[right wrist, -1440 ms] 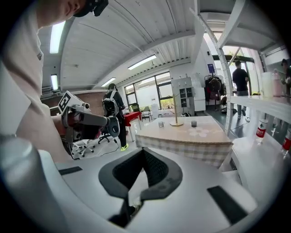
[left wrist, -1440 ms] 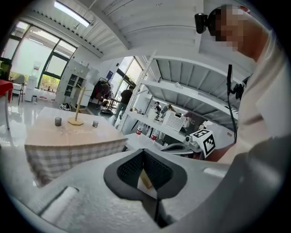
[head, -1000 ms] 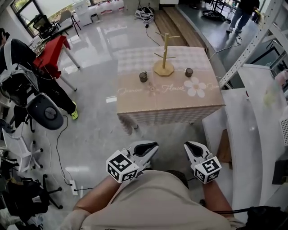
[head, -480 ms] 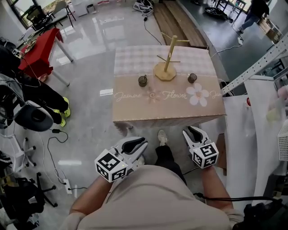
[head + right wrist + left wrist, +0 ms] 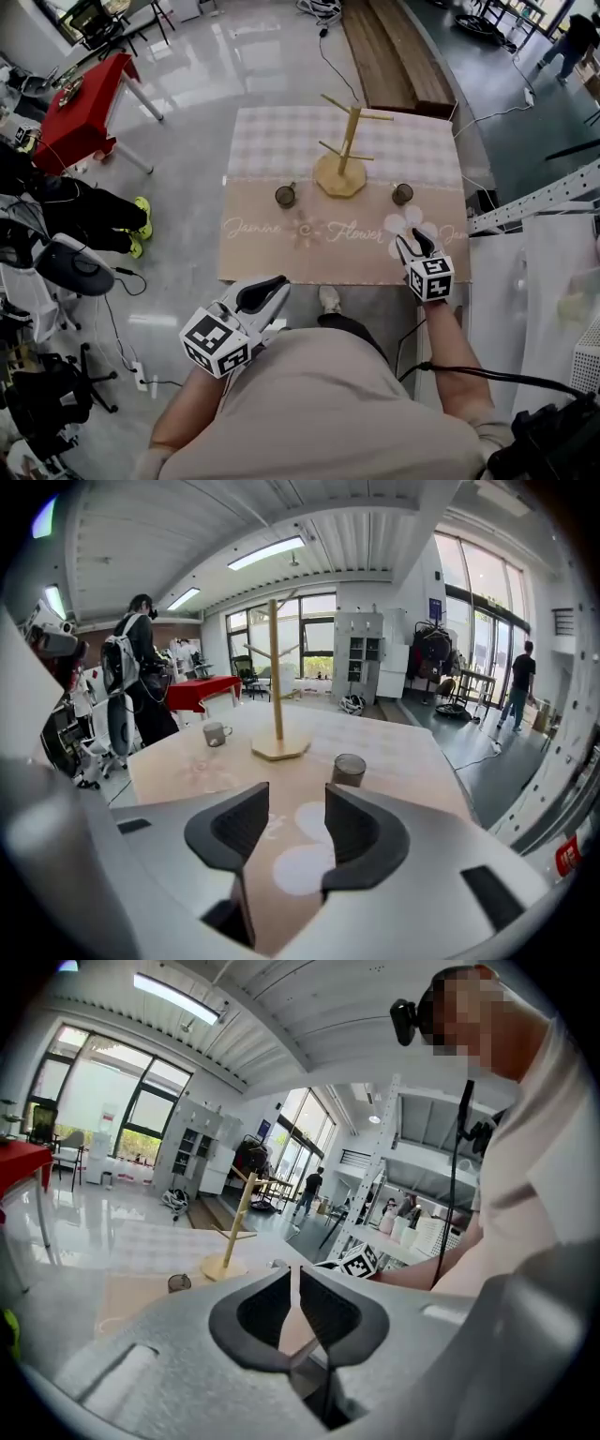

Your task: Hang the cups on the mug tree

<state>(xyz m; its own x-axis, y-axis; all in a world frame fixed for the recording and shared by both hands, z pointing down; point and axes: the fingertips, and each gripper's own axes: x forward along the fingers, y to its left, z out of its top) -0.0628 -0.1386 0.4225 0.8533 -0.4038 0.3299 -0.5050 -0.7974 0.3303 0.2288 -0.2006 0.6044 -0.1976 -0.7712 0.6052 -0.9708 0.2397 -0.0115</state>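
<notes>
Upper centre of the head view: mug tree (image 5: 340,174) stands on the table (image 5: 272,248), pegs all bare. Left cup (image 5: 285,195) sits just left of its base and right cup (image 5: 402,194) just right of it, both upright on the table. Nothing hung yet, so the task is at its very start and both cups are left to do. Right claw (image 5: 413,246) hangs over the table's lower-right part near the right cup, jaws opening, nothing between them. Left claw (image 5: 267,291) is off the table at lower left, clenched and empty. Likely step: reaching for the right cup.
</notes>
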